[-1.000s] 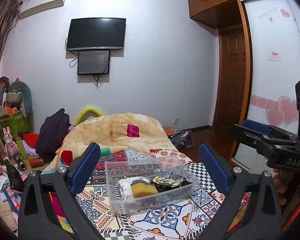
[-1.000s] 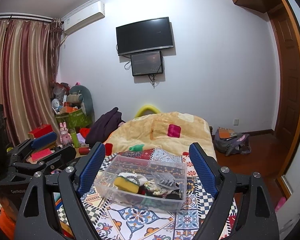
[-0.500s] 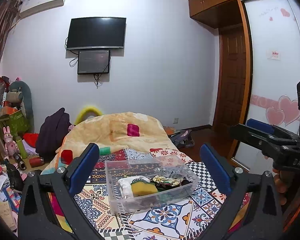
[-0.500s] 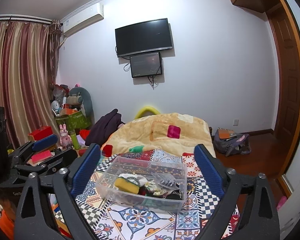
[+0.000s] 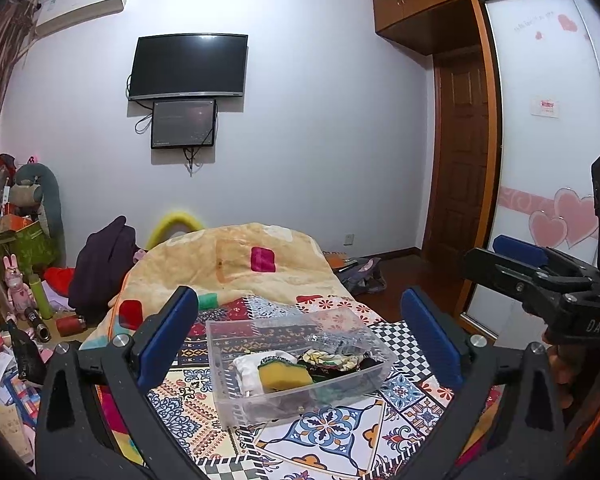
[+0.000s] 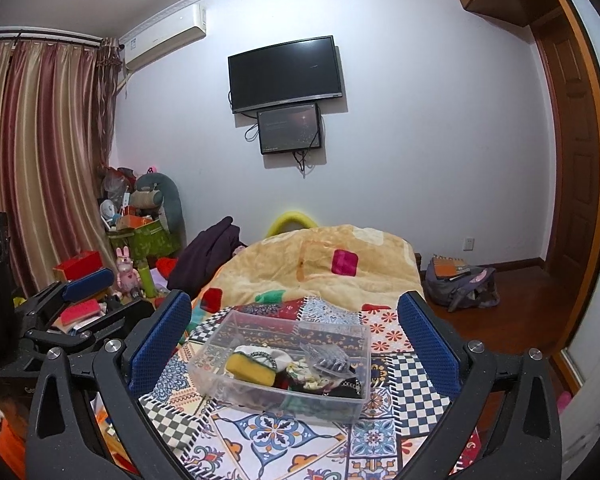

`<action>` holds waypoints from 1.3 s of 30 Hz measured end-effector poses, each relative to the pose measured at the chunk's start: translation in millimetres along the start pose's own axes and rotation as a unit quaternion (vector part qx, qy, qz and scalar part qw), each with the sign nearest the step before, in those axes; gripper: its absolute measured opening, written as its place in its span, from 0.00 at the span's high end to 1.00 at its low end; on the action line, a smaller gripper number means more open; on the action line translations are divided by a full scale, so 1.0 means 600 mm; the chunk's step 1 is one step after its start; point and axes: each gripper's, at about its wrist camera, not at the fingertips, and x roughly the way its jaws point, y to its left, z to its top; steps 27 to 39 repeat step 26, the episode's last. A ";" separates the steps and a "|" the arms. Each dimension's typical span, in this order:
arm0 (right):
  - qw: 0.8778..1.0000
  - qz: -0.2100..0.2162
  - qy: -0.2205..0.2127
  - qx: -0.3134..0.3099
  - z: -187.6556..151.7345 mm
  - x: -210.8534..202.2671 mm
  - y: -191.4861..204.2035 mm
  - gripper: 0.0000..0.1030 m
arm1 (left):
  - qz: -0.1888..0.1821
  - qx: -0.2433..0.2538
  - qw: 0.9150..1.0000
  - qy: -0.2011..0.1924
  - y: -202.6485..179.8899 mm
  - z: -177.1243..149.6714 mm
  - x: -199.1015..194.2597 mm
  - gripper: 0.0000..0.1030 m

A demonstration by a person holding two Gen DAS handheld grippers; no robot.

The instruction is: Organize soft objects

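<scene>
A clear plastic bin sits on the patterned cloth on the bed; it also shows in the right wrist view. It holds a yellow sponge, a white cloth, patterned fabric pieces and a crumpled clear wrapper. My left gripper is open and empty, held above and in front of the bin. My right gripper is open and empty, likewise in front of the bin. The right gripper appears side-on at the right edge of the left wrist view.
A yellow blanket is heaped behind the bin. A dark garment and cluttered toys and boxes lie to the left. A backpack sits on the floor at right. A wardrobe stands at the right.
Both grippers have drawn back and risen slightly from the bin, and their jaws have spread a little wider. The bin and its contents have not moved.
</scene>
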 end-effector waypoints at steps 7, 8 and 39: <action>1.000 -0.004 0.002 0.000 0.001 0.002 0.003 0.00 | -0.004 -0.002 1.000 -0.001 0.001 0.001 -0.004 0.00; 1.000 -0.005 0.003 0.000 0.002 0.003 0.003 0.00 | -0.005 -0.001 1.000 0.000 0.001 0.001 -0.003 0.00; 1.000 -0.010 0.010 -0.011 -0.001 0.004 0.005 0.00 | -0.005 -0.005 1.000 0.002 -0.002 0.004 -0.009 0.00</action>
